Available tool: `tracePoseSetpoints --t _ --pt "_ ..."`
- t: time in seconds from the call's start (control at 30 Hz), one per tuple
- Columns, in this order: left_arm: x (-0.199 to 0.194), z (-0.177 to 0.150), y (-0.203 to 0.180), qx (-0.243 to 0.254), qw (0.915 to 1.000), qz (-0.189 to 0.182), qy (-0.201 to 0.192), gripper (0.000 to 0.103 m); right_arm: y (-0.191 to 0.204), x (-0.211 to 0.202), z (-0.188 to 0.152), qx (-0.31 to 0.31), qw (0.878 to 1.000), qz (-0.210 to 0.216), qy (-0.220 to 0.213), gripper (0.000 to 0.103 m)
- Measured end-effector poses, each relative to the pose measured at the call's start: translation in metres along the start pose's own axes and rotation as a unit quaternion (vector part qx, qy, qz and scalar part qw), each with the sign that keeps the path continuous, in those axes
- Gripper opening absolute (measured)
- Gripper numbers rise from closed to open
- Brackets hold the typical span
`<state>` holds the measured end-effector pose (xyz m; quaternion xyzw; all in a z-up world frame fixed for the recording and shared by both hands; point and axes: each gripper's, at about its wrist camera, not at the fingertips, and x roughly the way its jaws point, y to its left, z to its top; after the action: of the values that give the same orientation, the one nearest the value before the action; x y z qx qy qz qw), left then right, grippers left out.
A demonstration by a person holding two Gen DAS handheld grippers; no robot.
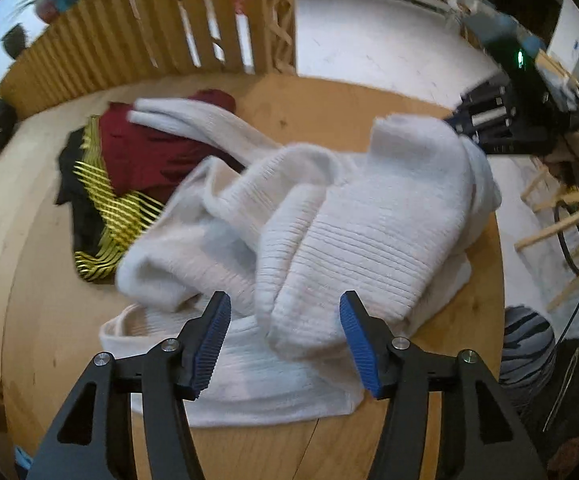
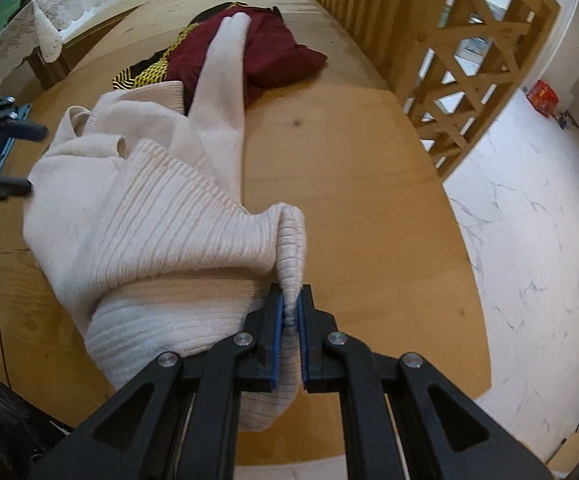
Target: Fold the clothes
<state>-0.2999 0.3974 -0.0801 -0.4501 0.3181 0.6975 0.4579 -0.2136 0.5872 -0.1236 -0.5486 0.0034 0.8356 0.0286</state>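
A cream ribbed-knit sweater (image 2: pixel 161 216) lies bunched in a loose heap on the round wooden table (image 2: pixel 349 168), its folds piled over one another and one long sleeve (image 2: pixel 225 80) stretched away across a dark red garment (image 2: pixel 285 56). The right gripper (image 2: pixel 290 320) has its blue-padded jaws pinched tight on a ribbed edge of the sweater, and the knit rises from that grip in a narrow standing fold just above the fingers. The left gripper (image 1: pixel 285 336) hovers low over the near side of the heap with its jaws spread wide and nothing between them; its blue pads (image 1: pixel 211 344) sit on either side of a rounded fold of the sweater (image 1: pixel 329 240) without touching it, as far as the left wrist view shows. Under that fold a flatter layer of the same knit spreads toward the table edge. The red garment (image 1: pixel 149 152) lies partly over a black cloth with gold stripes (image 1: pixel 105 220), and both sit just beside the sweater on the far left side of the table (image 1: pixel 49 280) in that view. The right gripper's black body (image 1: pixel 509 120) appears at the far right edge of the heap, held up above the tabletop. Behind the table stands a slatted wooden partition (image 1: pixel 161 40) with a lattice panel (image 2: pixel 469 80), and beyond it a pale marbled floor (image 2: pixel 529 240).
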Motion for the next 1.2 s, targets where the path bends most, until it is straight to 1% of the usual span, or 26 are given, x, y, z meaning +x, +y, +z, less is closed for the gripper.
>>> tracePoseSetpoints --t 0.1,0.23,0.27,0.3,0.33,0.37,0.53,0.6,0.7,0.77,0.83,0.87,0.9,0.93,1.0,1.03,1.13,1.2 --pt "0.015 0.001 -0.003 0.012 0.9996 0.016 0.020 0.055 0.002 0.004 0.005 -0.003 1.000 0.002 -0.001 0.007" --pt "0.018 0.001 -0.001 0.002 0.9998 -0.003 0.020 0.055 0.001 0.006 0.004 -0.002 1.000 0.005 0.001 0.007" --pt "0.018 0.000 0.000 -0.002 0.9997 -0.010 0.020 0.050 0.001 0.006 0.003 -0.001 1.000 0.005 0.002 0.007" --pt "0.019 0.000 0.001 -0.007 0.9996 -0.020 0.021 0.032 0.000 0.006 0.003 0.000 1.000 0.005 0.002 0.007" --pt "0.019 -0.001 0.001 -0.013 0.9992 -0.029 0.022 0.021 0.000 0.006 0.003 0.001 1.000 0.005 0.002 0.007" --pt "0.019 -0.002 0.001 -0.013 0.9992 -0.031 0.022 0.008 -0.001 0.007 0.003 0.002 1.000 0.005 0.003 0.007" --pt "0.013 -0.009 -0.003 -0.018 0.9993 -0.031 0.012 0.006 -0.002 0.003 0.002 0.005 1.000 0.002 -0.004 0.007" --pt "0.002 -0.013 -0.002 -0.033 0.9983 -0.047 -0.007 0.006 -0.001 -0.002 0.003 0.006 1.000 -0.002 -0.015 0.007" --pt "-0.034 -0.020 0.005 -0.063 0.9942 -0.059 -0.065 0.005 0.000 -0.022 0.006 0.006 0.999 -0.011 -0.037 0.007" --pt "-0.071 -0.026 0.013 -0.076 0.9900 -0.046 -0.109 0.005 0.000 -0.045 0.012 0.005 0.998 -0.017 -0.060 0.007" --pt "-0.115 -0.035 0.024 -0.095 0.9829 -0.032 -0.155 0.005 0.002 -0.076 0.020 0.007 0.996 -0.020 -0.089 0.007" --pt "-0.141 -0.040 0.029 -0.100 0.9790 -0.015 -0.177 0.005 0.004 -0.093 0.025 0.006 0.994 -0.019 -0.107 0.007" --pt "-0.161 -0.039 0.033 -0.105 0.9754 0.008 -0.194 0.005 0.008 -0.111 0.030 0.005 0.992 -0.018 -0.125 0.007" --pt "-0.188 -0.043 0.038 -0.114 0.9701 0.032 -0.212 0.005 0.013 -0.130 0.034 0.002 0.989 -0.019 -0.145 0.007" --pt "-0.234 -0.053 0.045 -0.128 0.9600 0.064 -0.240 0.005 0.027 -0.174 0.046 -0.013 0.982 -0.023 -0.189 0.007" --pt "-0.258 -0.059 0.046 -0.130 0.9548 0.088 -0.253 0.005 0.035 -0.195 0.053 -0.020 0.977 -0.023 -0.209 0.007" --pt "-0.327 -0.075 0.041 -0.129 0.9380 0.157 -0.281 0.005 0.060 -0.258 0.071 -0.037 0.963 -0.020 -0.266 0.007" --pt "-0.369 -0.086 0.033 -0.129 0.9250 0.197 -0.299 0.005 0.081 -0.302 0.080 -0.054 0.950 -0.027 -0.308 0.007"
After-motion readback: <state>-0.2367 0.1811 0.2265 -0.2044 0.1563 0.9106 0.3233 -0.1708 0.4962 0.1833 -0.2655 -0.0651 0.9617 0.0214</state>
